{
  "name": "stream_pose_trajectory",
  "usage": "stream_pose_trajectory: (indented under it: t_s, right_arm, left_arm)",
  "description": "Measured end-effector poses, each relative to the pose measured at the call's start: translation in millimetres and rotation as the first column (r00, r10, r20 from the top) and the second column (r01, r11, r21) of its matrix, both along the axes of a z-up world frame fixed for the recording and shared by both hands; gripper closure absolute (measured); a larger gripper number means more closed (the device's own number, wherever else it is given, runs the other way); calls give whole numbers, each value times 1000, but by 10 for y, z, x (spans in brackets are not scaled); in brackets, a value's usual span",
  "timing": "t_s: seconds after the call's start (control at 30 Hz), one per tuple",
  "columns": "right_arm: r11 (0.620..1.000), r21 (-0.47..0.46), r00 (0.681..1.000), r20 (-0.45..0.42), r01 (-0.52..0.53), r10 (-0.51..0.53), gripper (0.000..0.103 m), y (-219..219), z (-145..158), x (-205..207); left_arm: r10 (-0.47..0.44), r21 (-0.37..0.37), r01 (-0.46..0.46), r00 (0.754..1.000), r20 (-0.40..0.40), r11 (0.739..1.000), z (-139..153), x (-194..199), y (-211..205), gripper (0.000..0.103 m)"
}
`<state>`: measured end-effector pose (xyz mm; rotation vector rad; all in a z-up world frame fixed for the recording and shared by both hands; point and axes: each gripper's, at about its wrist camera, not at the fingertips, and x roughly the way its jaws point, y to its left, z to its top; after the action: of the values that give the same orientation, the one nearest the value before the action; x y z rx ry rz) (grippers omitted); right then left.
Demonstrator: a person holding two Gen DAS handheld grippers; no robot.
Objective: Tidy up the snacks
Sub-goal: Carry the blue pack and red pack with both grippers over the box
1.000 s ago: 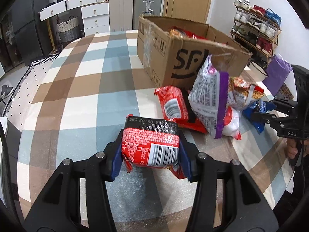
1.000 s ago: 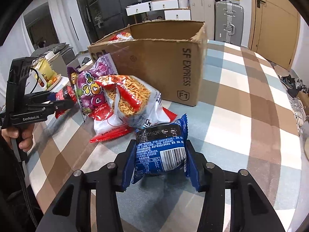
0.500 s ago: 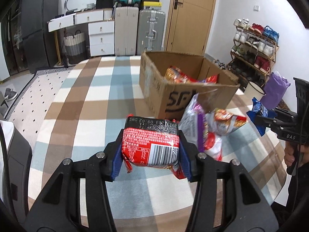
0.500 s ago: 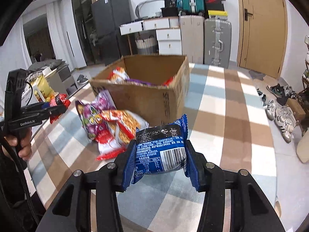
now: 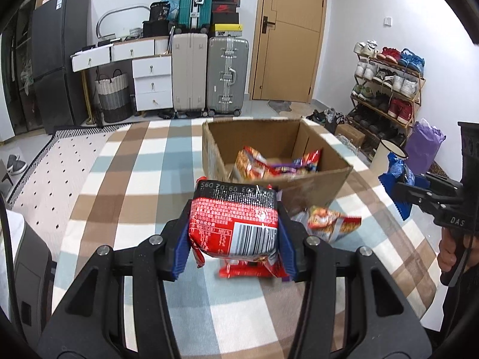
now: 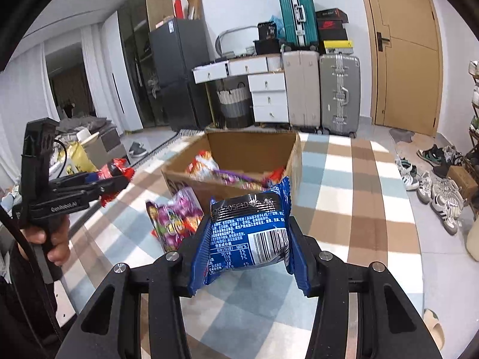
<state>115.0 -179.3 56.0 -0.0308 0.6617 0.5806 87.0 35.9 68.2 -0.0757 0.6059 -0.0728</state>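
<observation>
My left gripper is shut on a red snack packet and holds it high above the table, short of the open cardboard box. My right gripper is shut on a blue snack packet, also held high in front of the box. The box holds several snack bags. Loose bags lie on the table by the box: an orange one and a purple one. The right gripper shows in the left wrist view, and the left gripper shows in the right wrist view.
The table has a checked cloth in brown, blue and white. Suitcases, white drawers and a door stand behind. A shoe rack is at the right, with shoes on the floor.
Both grippers have risen well above the table with their packets, so the box's inside has come into view. The loose bags stay on the table.
</observation>
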Motion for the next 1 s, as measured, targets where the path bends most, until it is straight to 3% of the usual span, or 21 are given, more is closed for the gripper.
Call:
stream_pose_trajectory:
  t_s: [0.5,1.0]
  right_arm:
    - [999,34,999,28,-32,31,55,250,265,304]
    - [998,52,1000,-5,-21,21,55,456,200,790]
  left_arm:
    - [-14,13,13,998,61,1000,381,355,-164,56]
    - [-10,16,9,999,49,1000,221,1068,-337,56]
